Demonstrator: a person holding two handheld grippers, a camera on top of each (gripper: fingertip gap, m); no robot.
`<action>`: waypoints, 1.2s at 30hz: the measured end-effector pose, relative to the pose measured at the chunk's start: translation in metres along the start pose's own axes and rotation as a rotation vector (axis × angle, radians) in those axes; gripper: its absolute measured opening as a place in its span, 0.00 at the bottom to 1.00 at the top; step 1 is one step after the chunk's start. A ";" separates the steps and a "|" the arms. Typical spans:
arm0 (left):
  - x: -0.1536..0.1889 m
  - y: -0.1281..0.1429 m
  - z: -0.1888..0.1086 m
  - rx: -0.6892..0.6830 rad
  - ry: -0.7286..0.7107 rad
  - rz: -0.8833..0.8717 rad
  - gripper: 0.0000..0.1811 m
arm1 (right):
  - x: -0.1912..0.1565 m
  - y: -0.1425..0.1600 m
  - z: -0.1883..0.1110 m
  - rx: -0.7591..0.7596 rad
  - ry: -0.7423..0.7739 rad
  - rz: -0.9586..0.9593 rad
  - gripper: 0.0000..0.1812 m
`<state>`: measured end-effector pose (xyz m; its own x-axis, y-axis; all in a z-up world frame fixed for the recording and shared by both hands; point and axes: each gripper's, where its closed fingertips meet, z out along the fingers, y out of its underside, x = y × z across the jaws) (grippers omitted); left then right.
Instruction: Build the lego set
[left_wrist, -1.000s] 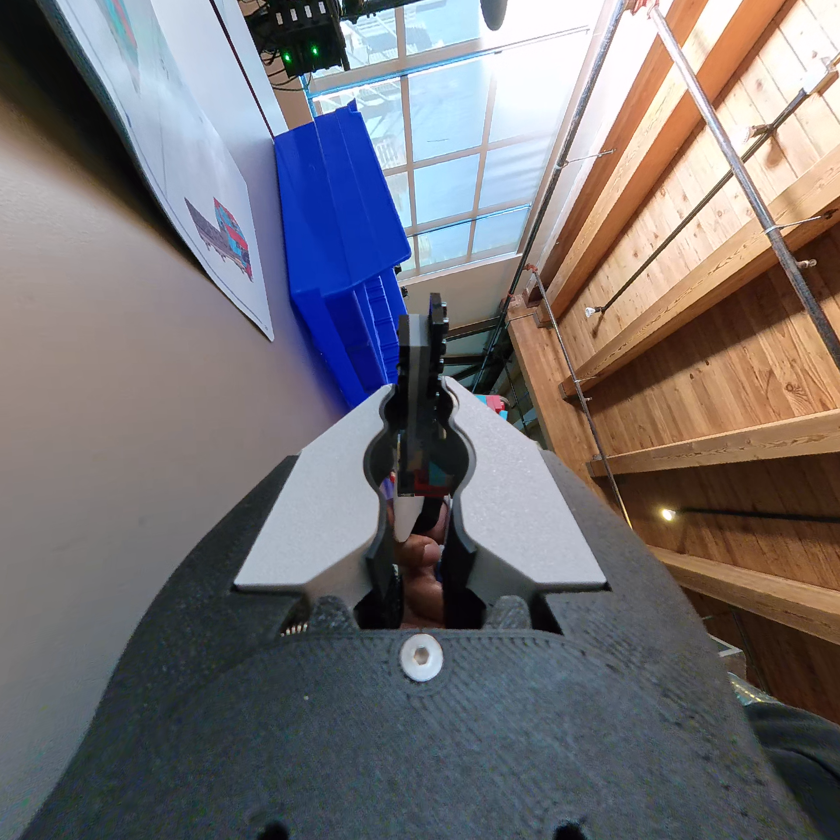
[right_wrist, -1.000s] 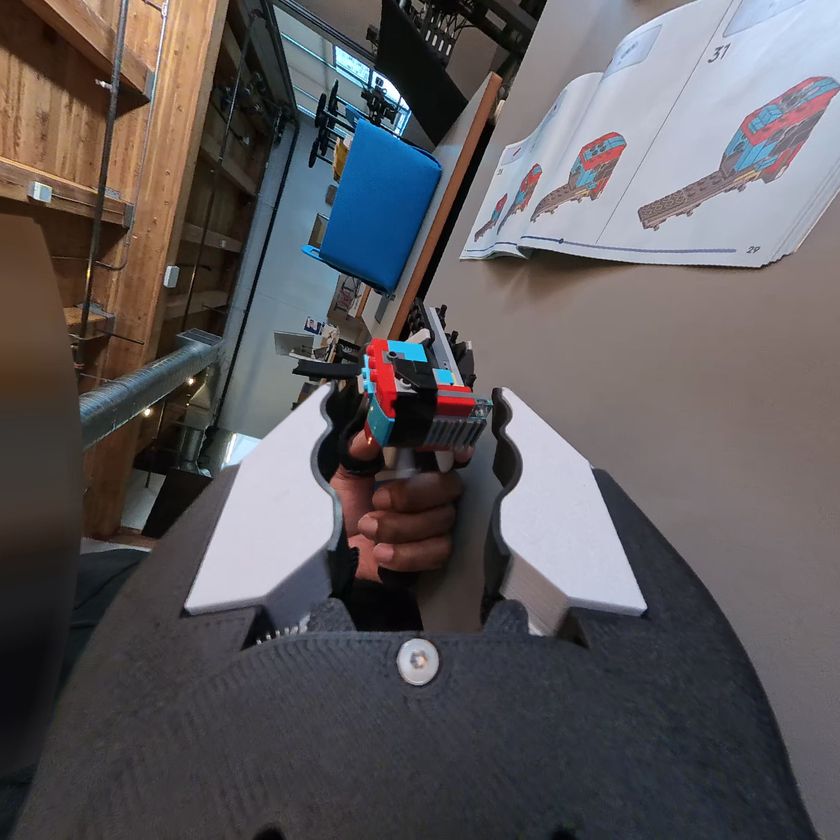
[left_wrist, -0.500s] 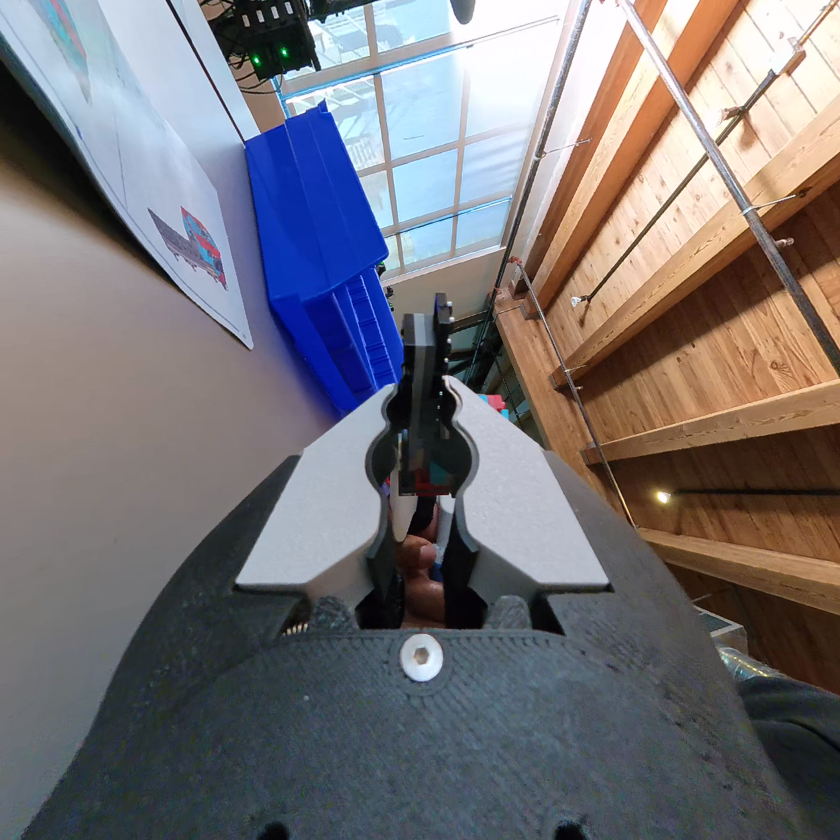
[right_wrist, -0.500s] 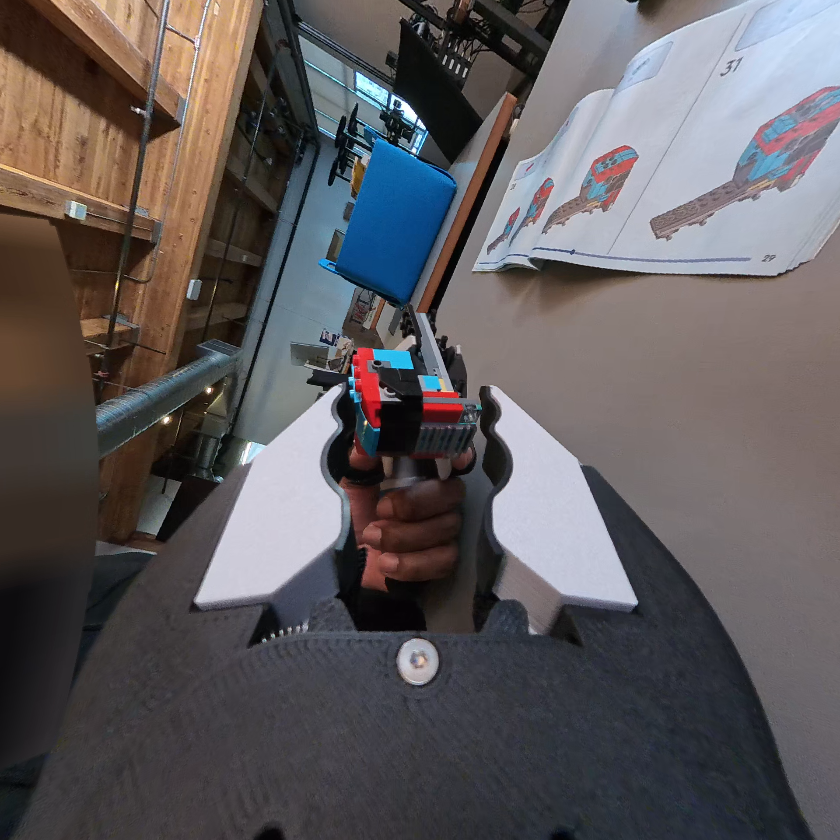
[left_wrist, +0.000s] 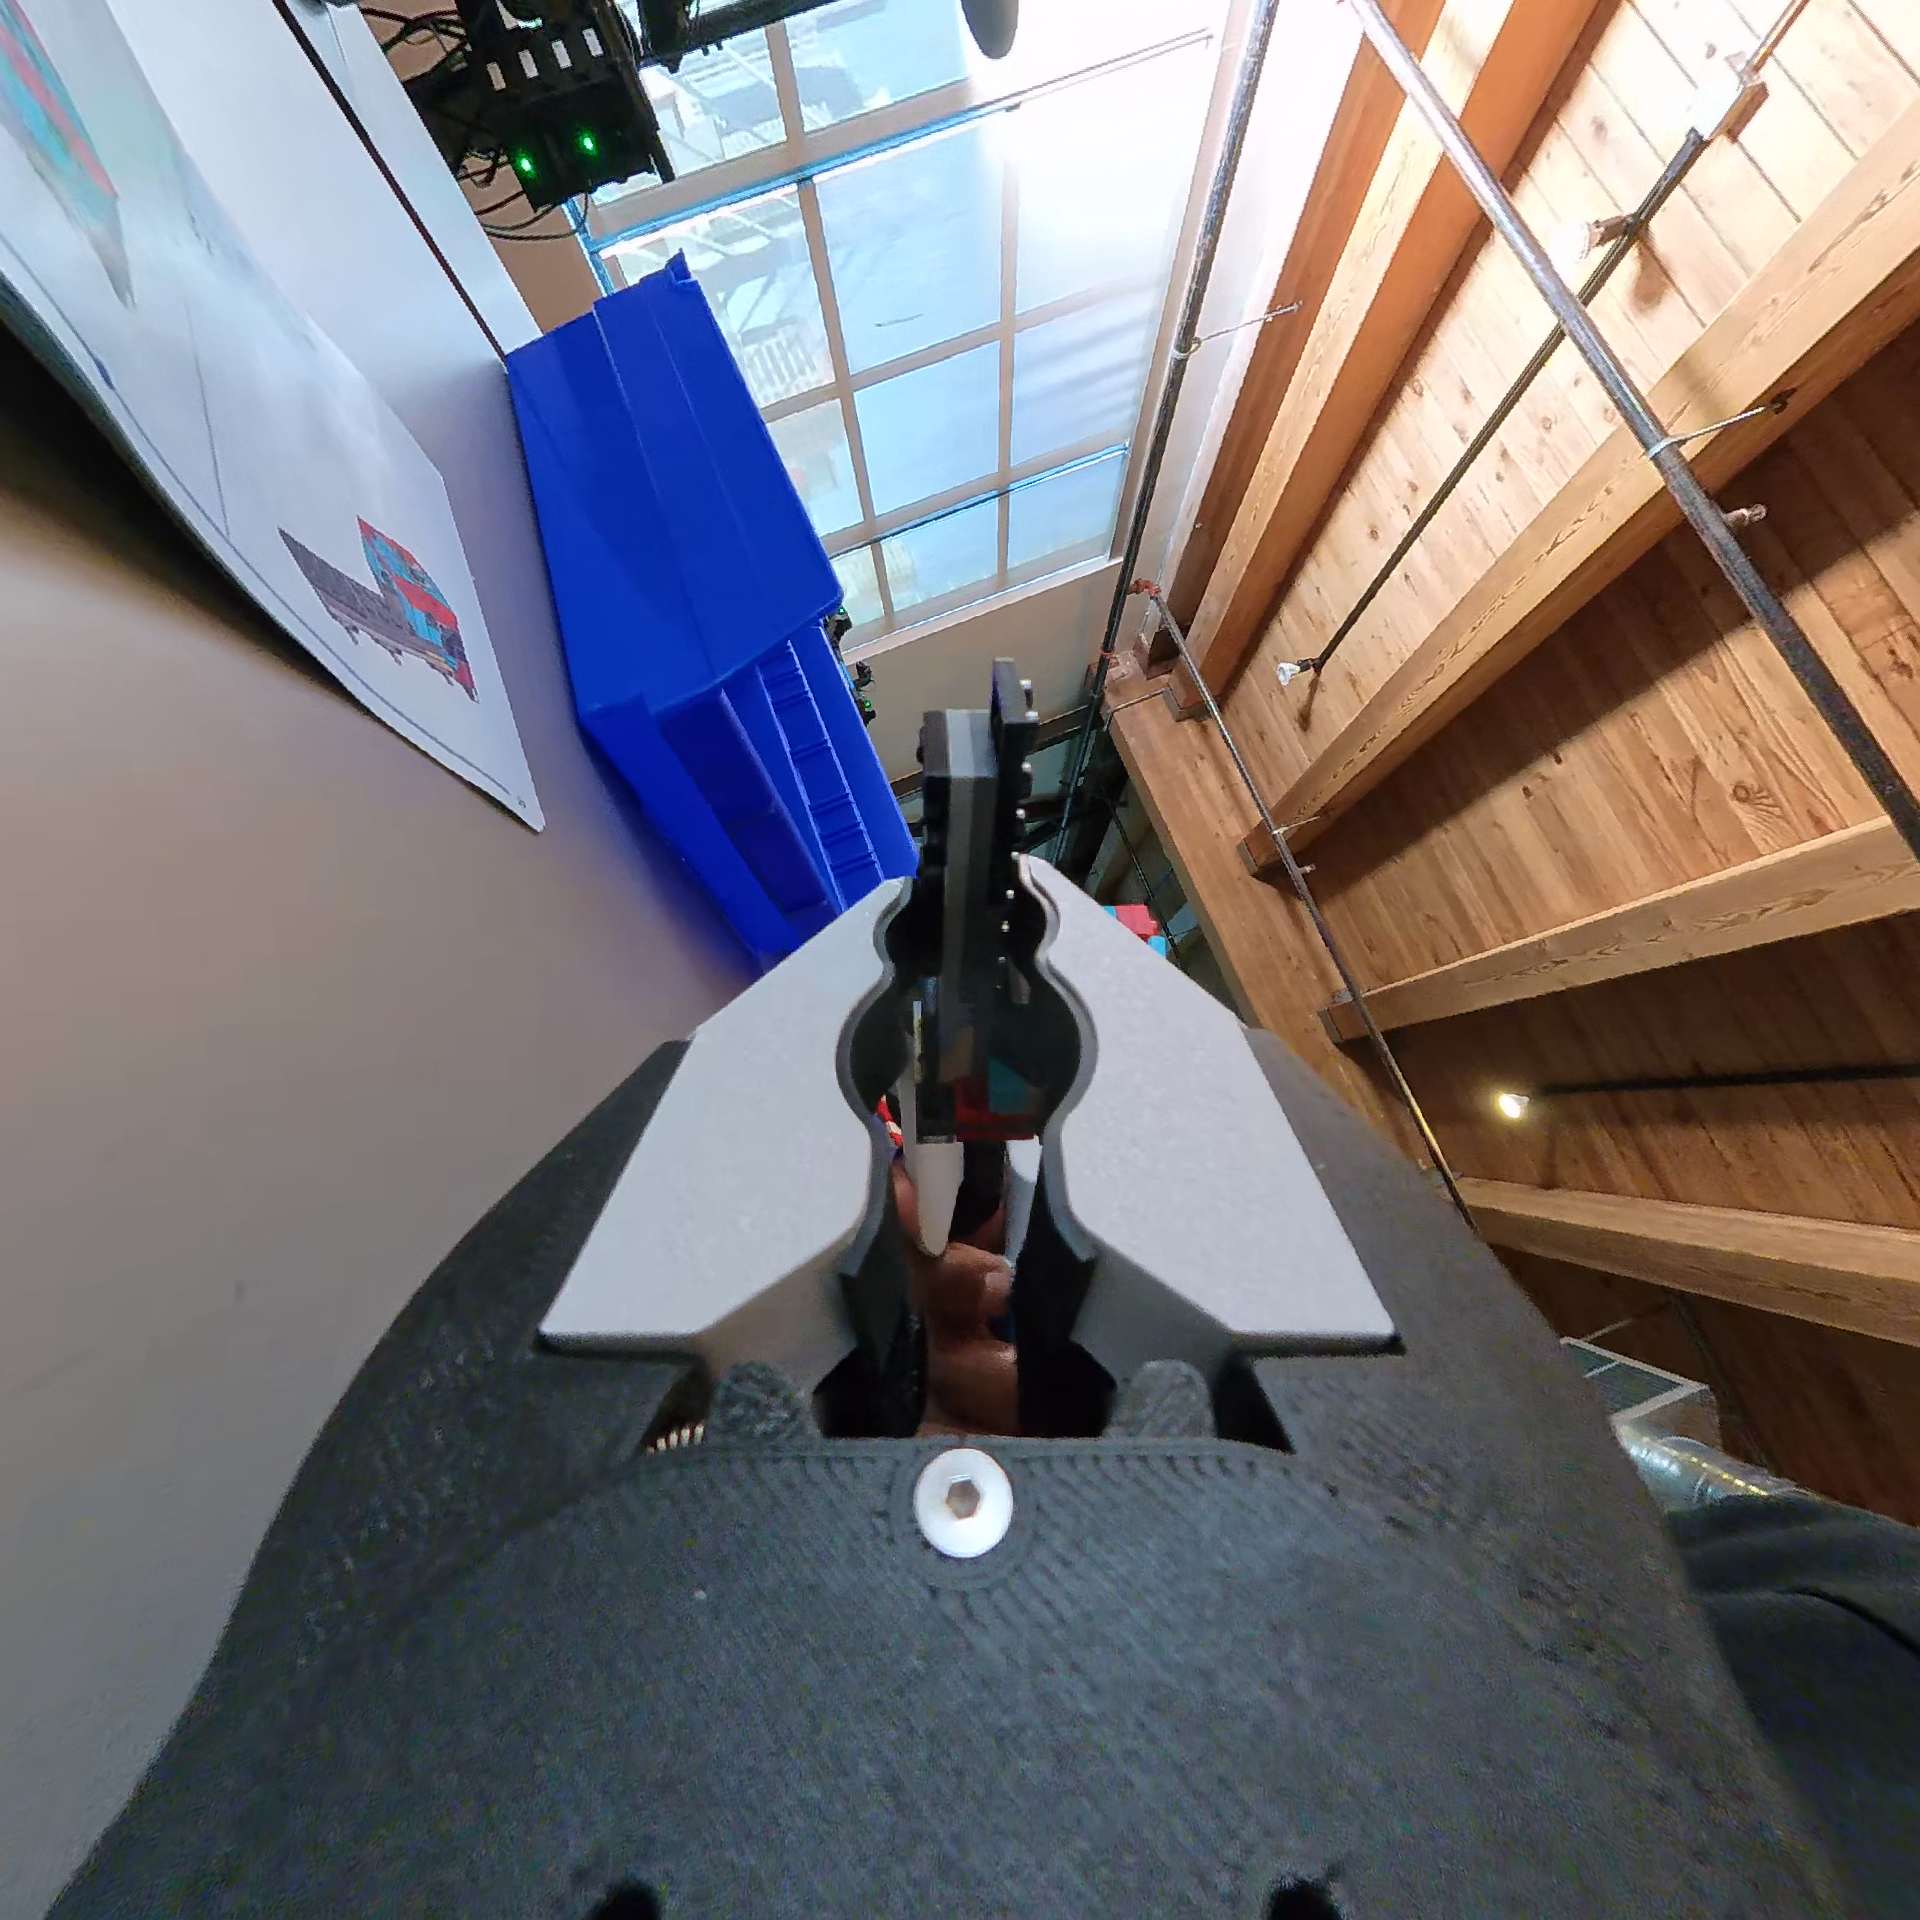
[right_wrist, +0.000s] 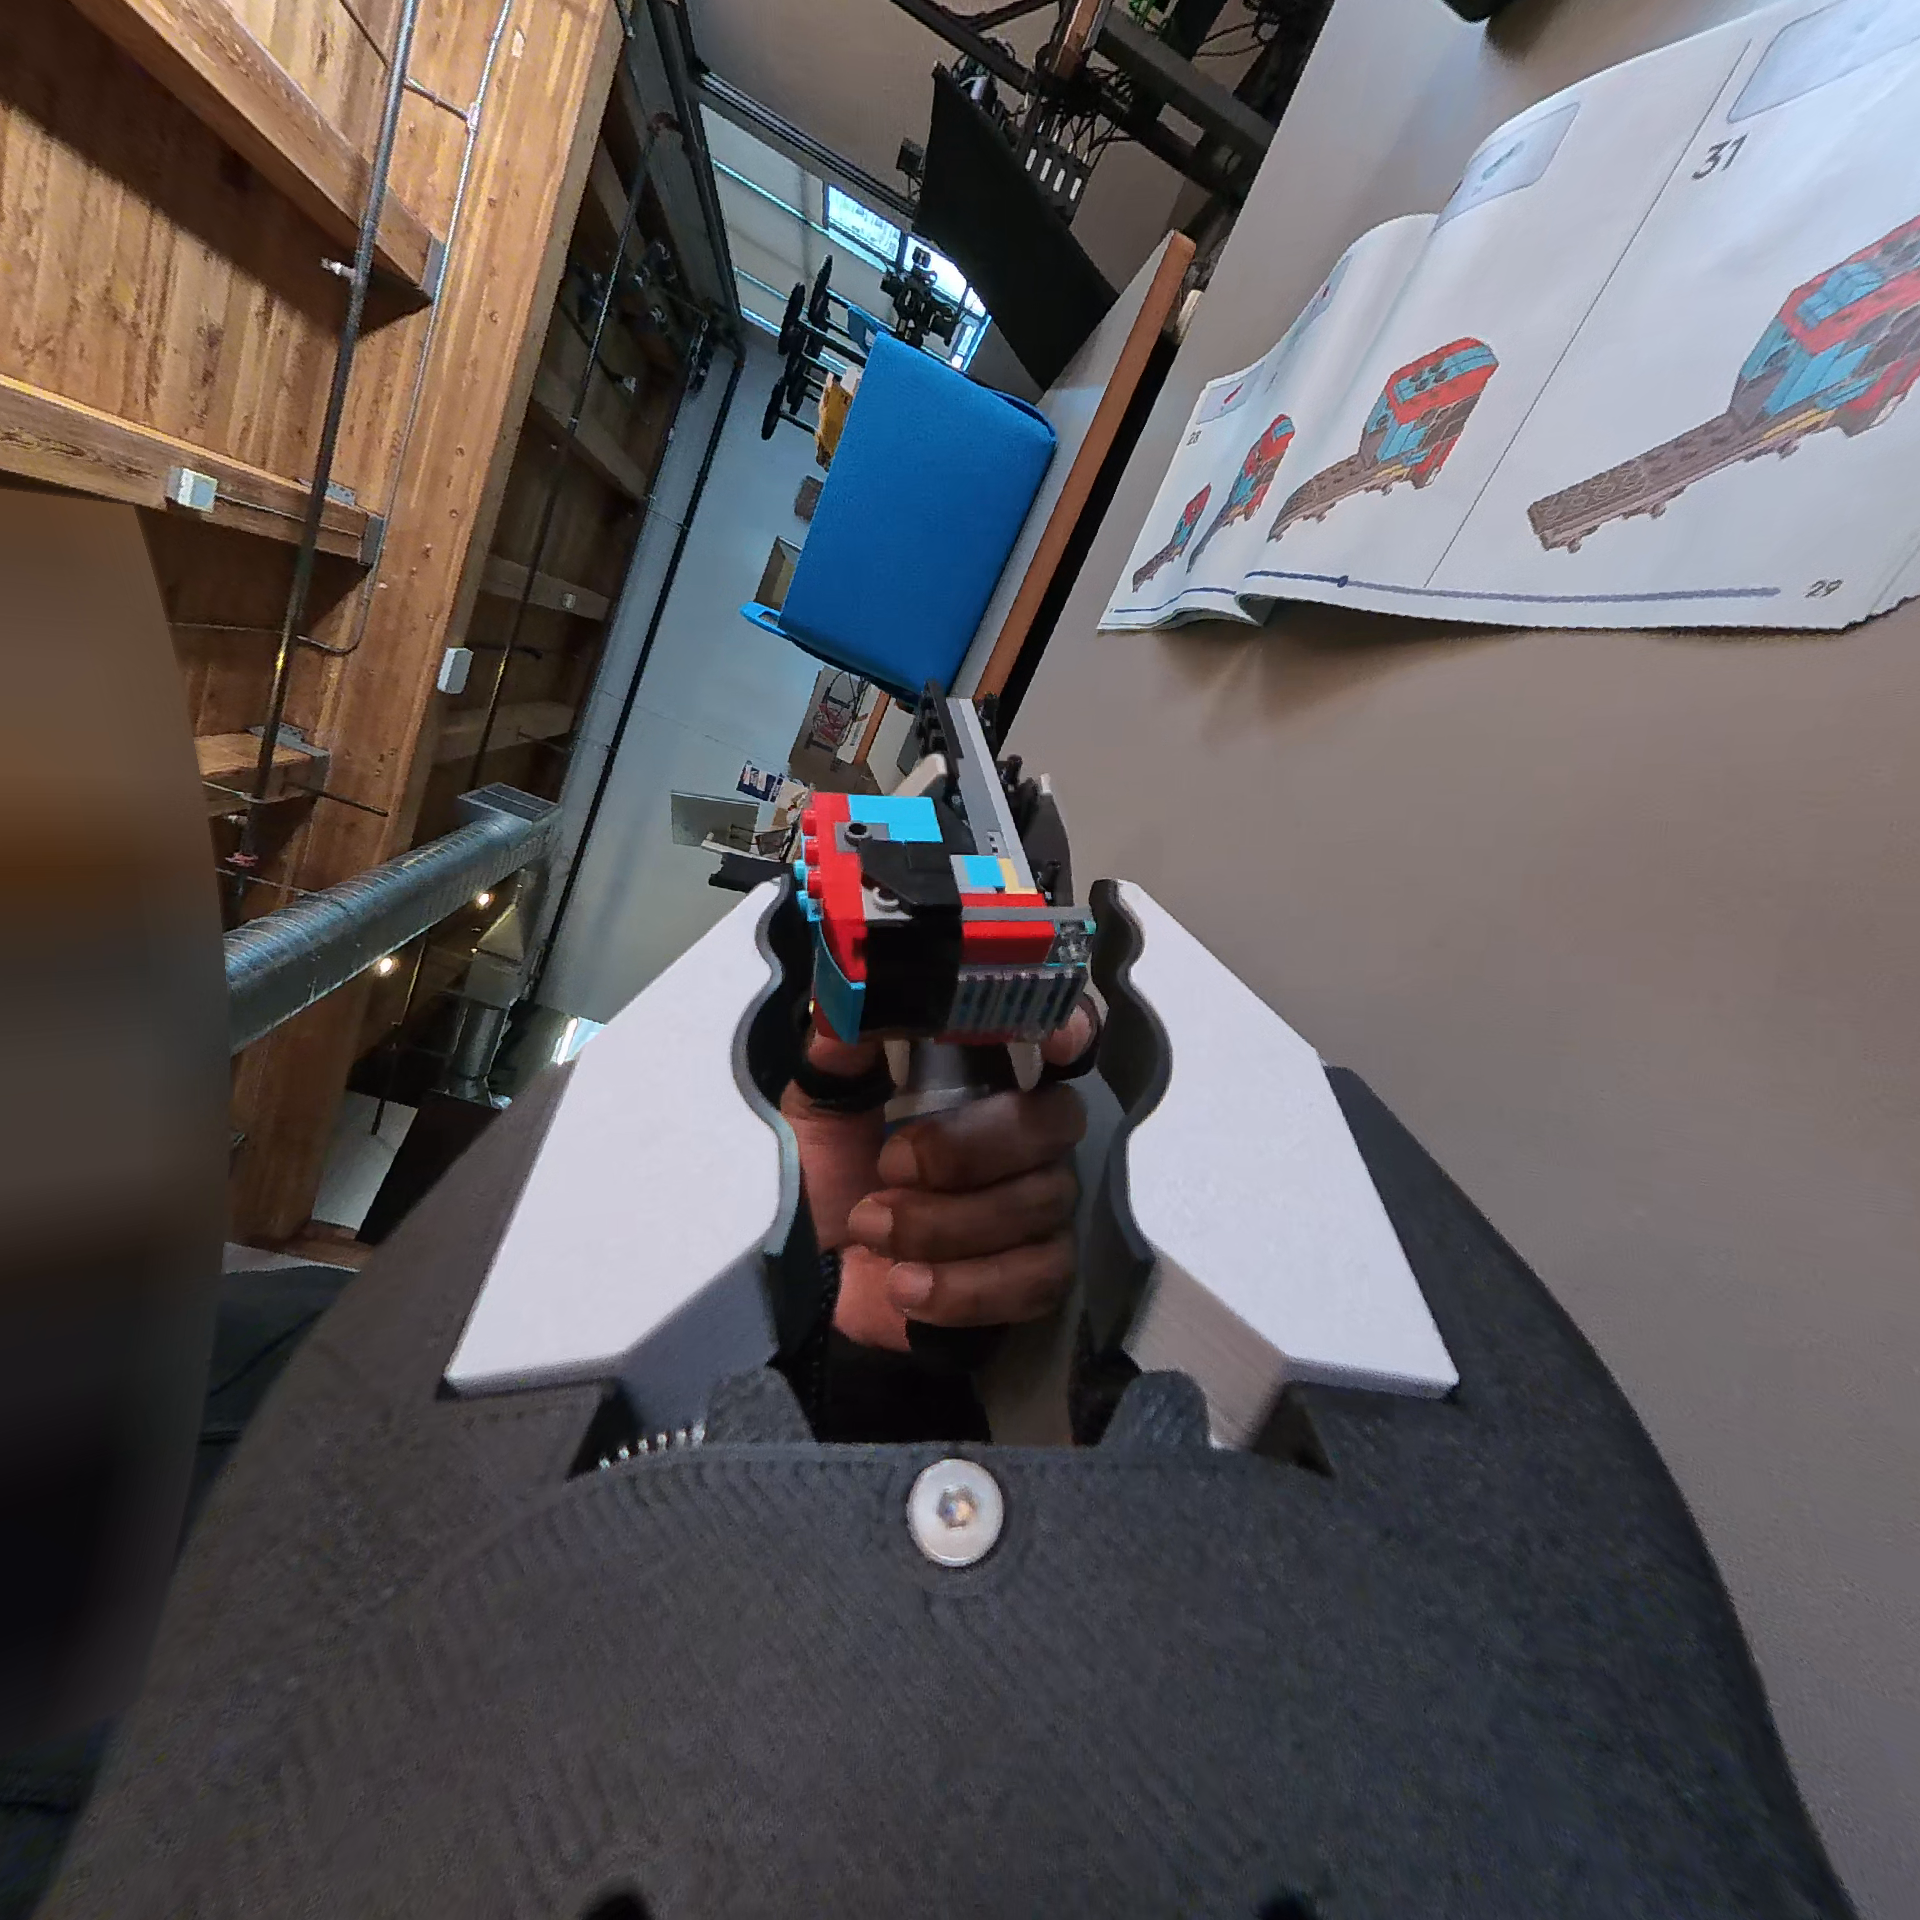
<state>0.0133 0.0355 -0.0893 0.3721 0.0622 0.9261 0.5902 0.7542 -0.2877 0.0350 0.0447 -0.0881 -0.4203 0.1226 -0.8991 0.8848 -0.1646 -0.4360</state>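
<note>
My left gripper (left_wrist: 971, 904) is shut on the thin grey and black base of the lego model (left_wrist: 971, 810), which sticks out past the fingertips, edge on. In the right wrist view the model's red, blue and black cab (right_wrist: 935, 925) sits between the tips of my right gripper (right_wrist: 948, 904). The right jaws are open and stand close on either side of the cab; I cannot tell if they touch it. The grey base (right_wrist: 982, 769) runs away behind the cab. A hand (right_wrist: 956, 1216) shows below the model.
The open instruction booklet (right_wrist: 1558, 416) lies on the grey table (right_wrist: 1455, 987); it also shows in the left wrist view (left_wrist: 260, 468). A blue parts bin (left_wrist: 686, 582) stands at the table's far edge. Wooden walls and beams (left_wrist: 1558, 623) lie beyond. The grippers are tip to tip, or close to it.
My right gripper has closed in on the cab and its jaws have narrowed a little. My left gripper stays shut on the base; both views have tilted slightly.
</note>
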 end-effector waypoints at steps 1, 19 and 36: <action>0.001 0.000 0.000 0.001 0.003 0.003 0.08 | -0.001 0.000 0.000 -0.001 -0.002 0.004 0.31; 0.008 -0.003 -0.001 0.017 0.043 0.040 0.09 | -0.007 0.000 0.002 -0.010 0.004 -0.053 0.30; 0.018 -0.015 -0.004 0.075 0.025 0.163 0.09 | -0.011 0.004 0.003 -0.005 0.005 -0.065 0.39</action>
<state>0.0144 0.0229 -0.0696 0.4768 0.1719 0.8621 0.4656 0.7824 -0.4135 0.0428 0.0392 -0.0801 -0.4761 0.1376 -0.8686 0.8565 -0.1513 -0.4934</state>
